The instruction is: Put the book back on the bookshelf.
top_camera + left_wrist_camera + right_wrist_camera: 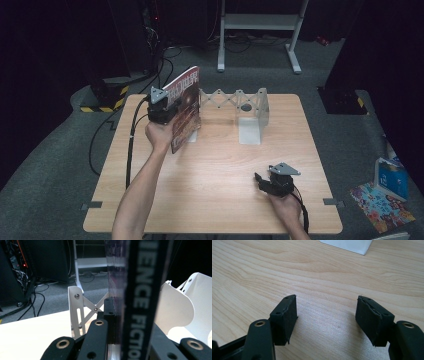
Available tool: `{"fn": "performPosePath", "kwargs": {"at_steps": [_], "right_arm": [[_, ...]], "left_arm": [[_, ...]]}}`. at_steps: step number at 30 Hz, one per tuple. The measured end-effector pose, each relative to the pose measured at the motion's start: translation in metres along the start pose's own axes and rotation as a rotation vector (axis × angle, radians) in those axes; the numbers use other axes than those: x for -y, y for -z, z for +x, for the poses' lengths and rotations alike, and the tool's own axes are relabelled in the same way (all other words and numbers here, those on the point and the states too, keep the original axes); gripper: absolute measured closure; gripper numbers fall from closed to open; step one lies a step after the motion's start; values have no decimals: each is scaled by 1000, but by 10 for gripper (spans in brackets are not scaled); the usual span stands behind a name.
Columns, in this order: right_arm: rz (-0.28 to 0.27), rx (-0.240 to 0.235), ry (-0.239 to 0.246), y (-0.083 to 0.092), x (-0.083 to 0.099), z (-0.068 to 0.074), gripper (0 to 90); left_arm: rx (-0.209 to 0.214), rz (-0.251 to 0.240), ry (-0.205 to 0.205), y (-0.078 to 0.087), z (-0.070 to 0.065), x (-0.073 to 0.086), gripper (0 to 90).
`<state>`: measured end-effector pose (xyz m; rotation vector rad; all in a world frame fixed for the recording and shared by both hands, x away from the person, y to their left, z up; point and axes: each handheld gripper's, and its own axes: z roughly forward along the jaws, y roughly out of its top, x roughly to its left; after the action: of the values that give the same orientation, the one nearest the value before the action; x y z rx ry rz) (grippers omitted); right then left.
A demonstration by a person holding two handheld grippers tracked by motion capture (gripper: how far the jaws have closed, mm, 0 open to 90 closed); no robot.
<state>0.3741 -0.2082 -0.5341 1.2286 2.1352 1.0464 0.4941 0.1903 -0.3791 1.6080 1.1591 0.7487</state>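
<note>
Right gripper (257, 178): nearest you in the high view, low at the right of the table (215, 200); your jaws stand wide apart over bare wood with nothing between them
Right hand (286, 202): you hold that gripper just above the near edge
Left forearm (137, 195): it runs up from the bottom edge toward the far left part of the table
Left gripper (172, 107): your jaws are clamped tight on the book, pressing it from both sides
Book (184, 107): upright and slightly tilted, held at the left end of the rack, its spine (142, 300) toward the gripper's camera
Rack (250, 107): white expanding stand at the far middle of the table, its dividers just beside the book
</note>
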Motion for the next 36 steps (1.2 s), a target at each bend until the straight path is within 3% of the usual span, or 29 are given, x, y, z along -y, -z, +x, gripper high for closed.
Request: {"fn": "performPosePath", "kwargs": {"at_steps": [3,8,16,26,33,36], "right_arm": [[1,0,-2,0,0,0,336],[0,-1,0,0,0,0,336],[1,-1,-1,0,0,0,336],[1,-2,0,0,0,0,336],[1,-2,-1,0,0,0,336],[1,-2,-2,0,0,0,336]], "left_arm": [[13,2,21,2,2,4,836],[8,39,6,7,5,5,829],[22,71,28,12,10,4,809],[42,87,21,14,12,3,810],[51,85,40,19,14,-1,802],[58,114,17,20,13,-5,800]]}}
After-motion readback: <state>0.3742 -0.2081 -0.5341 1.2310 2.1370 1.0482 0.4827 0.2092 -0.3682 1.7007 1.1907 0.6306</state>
